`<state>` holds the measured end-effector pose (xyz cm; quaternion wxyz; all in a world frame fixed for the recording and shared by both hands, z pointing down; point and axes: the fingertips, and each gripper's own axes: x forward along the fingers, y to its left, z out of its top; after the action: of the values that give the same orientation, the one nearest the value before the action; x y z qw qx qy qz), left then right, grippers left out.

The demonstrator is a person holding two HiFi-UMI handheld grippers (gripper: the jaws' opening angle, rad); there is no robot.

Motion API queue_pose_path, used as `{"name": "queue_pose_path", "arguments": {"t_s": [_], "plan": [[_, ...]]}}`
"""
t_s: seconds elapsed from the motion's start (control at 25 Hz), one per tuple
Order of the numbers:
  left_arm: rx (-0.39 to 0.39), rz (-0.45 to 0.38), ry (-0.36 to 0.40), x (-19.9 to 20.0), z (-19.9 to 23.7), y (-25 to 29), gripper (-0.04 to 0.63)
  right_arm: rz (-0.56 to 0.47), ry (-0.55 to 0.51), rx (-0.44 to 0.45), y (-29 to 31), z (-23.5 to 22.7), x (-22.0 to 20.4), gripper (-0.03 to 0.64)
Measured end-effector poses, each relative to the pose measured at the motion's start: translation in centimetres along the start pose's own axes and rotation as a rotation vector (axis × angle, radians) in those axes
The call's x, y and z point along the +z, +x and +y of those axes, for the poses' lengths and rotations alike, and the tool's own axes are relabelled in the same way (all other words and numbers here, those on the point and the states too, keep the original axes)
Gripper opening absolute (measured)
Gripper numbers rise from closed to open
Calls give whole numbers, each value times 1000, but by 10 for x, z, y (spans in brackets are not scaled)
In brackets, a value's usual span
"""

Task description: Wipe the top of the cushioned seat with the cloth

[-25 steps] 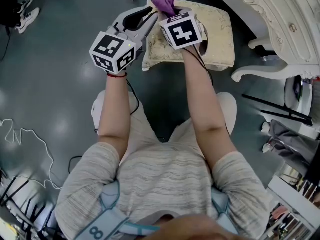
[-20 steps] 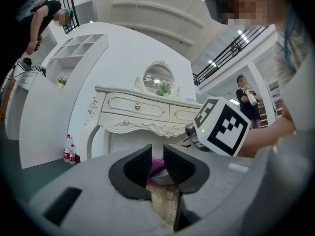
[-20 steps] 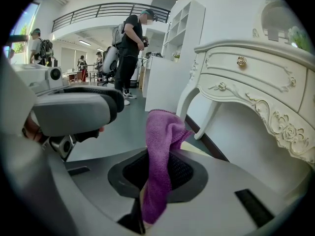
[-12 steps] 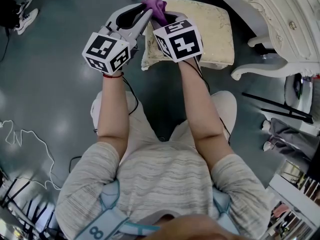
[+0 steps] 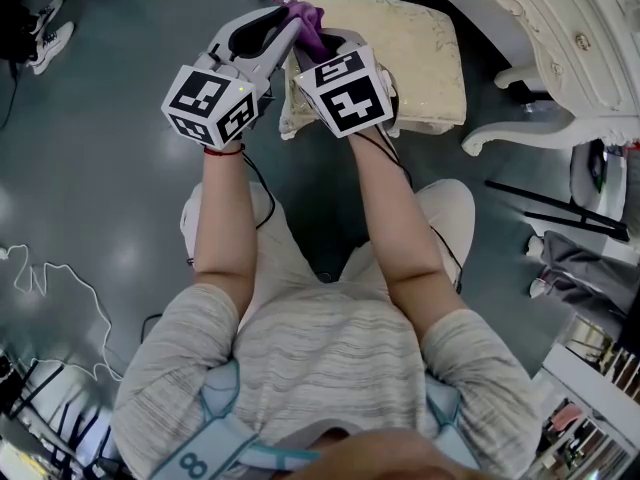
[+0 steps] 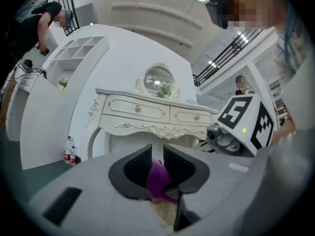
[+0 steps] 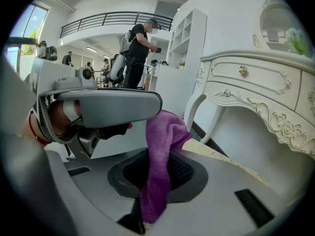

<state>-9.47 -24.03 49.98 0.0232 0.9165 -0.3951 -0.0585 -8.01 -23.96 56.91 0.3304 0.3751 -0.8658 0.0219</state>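
Right gripper (image 7: 157, 171): fingers (image 7: 182, 171) clamped on the purple cloth (image 7: 162, 132). It runs down between the pads and bunches up past the tips. Left gripper (image 6: 157, 152): fingers (image 6: 136, 169) nearly together, with a thin slit between them. Purple shows low in that slit with a bit of cream fabric under it. Can't tell if I'm pinching the cloth there or just seeing it past the tips. In the right gripper view the left gripper comes in as a grey bar from the upper left, its tip just beside the top of the cloth bunch. In the left gripper view the right gripper's marker cube sits at the right of the frame, close alongside. Head view: both grippers are side by side in the upper middle of the frame, the left one angled in toward the right one, tips converging on the cloth. The cloth is on top of the cushioned seat (image 5: 425, 53), at the seat's upper-left corner in the frame, near the edge. The seat is cream and patterned, upper centre of the frame. The white ornate dressing table (image 5: 545, 13) fills the upper right, one curved leg near the seat's right side. Grey floor (image 5: 100, 198) around it all.
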Motion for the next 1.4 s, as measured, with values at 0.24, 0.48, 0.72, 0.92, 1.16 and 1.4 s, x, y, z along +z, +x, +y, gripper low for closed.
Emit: {"name": "queue_pose_path", "arguments": {"t_s": [0.24, 0.48, 0.72, 0.92, 1.16, 1.4], "plan": [[-8, 11, 3, -3, -4, 4, 83, -1, -19, -34, -3, -11, -7, 67], [-23, 23, 4, -7, -9, 10, 83, 4, -5, -63, -8, -27, -15, 67], [-32, 28, 7, -8, -11, 12, 83, 18, 8, -90, -14, -43, -23, 67], [-54, 42, 11, -12, -16, 16, 83, 18, 24, -106, -17, -54, -28, 67], [-81, 54, 14, -14, -23, 24, 83, 25, 33, -121, -21, -65, -34, 67], [-100, 61, 21, -16, -28, 33, 82, 34, 45, -145, -28, -84, -44, 67]]}}
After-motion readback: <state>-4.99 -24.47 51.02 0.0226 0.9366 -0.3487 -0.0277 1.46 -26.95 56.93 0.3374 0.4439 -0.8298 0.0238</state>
